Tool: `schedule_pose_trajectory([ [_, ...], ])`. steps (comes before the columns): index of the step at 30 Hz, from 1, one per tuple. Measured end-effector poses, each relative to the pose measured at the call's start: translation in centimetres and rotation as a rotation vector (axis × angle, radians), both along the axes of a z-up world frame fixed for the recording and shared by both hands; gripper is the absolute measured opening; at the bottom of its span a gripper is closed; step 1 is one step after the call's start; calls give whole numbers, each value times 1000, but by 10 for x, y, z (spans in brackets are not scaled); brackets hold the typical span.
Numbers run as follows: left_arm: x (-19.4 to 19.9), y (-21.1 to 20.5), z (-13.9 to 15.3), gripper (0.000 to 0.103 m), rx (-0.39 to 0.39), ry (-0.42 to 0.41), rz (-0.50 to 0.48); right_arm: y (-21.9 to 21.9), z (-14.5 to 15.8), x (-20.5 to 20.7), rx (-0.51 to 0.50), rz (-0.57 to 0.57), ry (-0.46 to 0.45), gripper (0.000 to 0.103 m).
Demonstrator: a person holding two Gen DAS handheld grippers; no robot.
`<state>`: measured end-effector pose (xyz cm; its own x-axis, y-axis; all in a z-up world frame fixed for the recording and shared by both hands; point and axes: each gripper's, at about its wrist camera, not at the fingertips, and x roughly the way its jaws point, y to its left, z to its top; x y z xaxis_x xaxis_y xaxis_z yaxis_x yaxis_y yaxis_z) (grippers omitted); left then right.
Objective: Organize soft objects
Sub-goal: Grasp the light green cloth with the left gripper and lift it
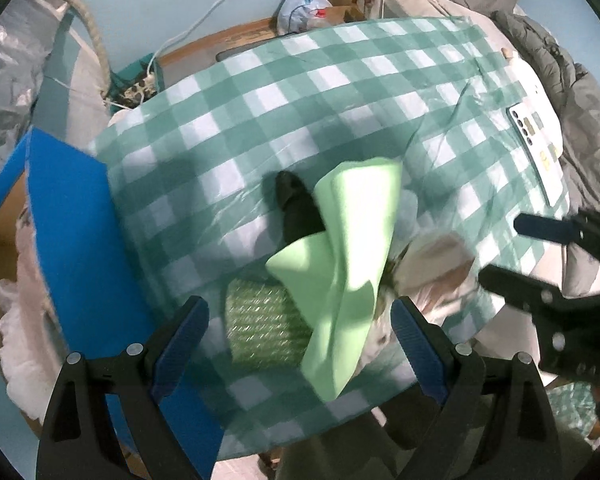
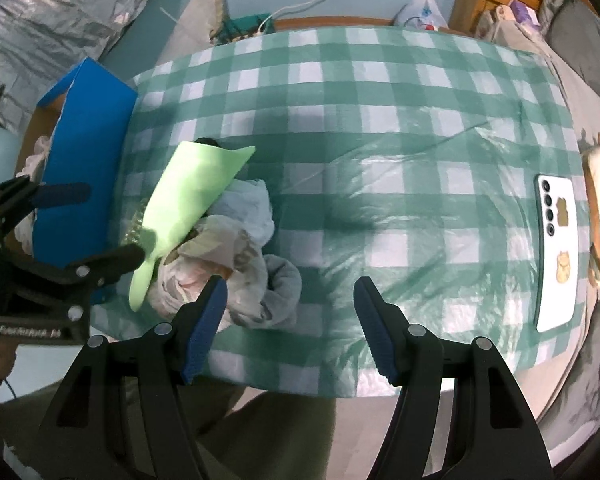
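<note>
Checkered counter (image 2: 380,128) sitting cluttered; both hand-held grippers hanging wide, empty, left (image 1: 300,344), right (image 2: 288,328). Pinching green cloth (image 1: 352,248) mid-fold, dropping into blue box (image 2: 84,128).

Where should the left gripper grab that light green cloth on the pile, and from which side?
Probably the raised fold near the middle of the light green cloth, coming straight down from above. It lies draped loosely over the other soft things, with a ridge running along its length that open jaws could straddle. The left gripper already stands open above it. The lower tip hangs thin and may slip.
</note>
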<state>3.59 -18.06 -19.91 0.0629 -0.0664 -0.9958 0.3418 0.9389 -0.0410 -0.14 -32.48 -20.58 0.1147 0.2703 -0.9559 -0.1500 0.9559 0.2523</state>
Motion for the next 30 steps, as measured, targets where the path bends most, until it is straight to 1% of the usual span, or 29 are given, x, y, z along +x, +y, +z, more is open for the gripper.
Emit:
schedule_pose_trajectory([
  [7, 9, -12, -19, 93, 12, 31, -11, -12, 0, -3, 3, -10, 2, 66],
  [10, 8, -13, -22, 91, 0, 38, -11, -14, -1, -3, 5, -7, 6, 66],
  [11, 8, -14, -22, 85, -8, 38, -15, -13, -2, -2, 4, -5, 7, 66],
  [12, 7, -15, -24, 75, -6, 39, -18, -12, -2, -1, 5, -3, 8, 66],
  [13, 7, -15, -26, 69, -2, 48, -21, -12, -3, -1, 6, -2, 10, 66],
  [14, 7, -15, -28, 54, -6, 61, -18, -12, -3, 0, 6, -1, 11, 66],
  [15, 7, -14, -29, 37, -20, 74, -12, -12, -3, 0, 6, 1, 12, 66],
  [17, 6, -11, -29, 24, -35, 85, 2, -11, -3, 1, 9, 2, 12, 66],
  [19, 5, -9, -25, 17, -35, 67, 6, -10, -3, 2, 10, 8, 10, 66],
  [23, 4, 2, -14, 15, -72, 55, 61, -1, -3, 4, 12, 30, 5, 66],
  [30, -1, 26, 10, 14, -83, -5, 141, 20, -4, 3, 28, 100, 10, 67],
])
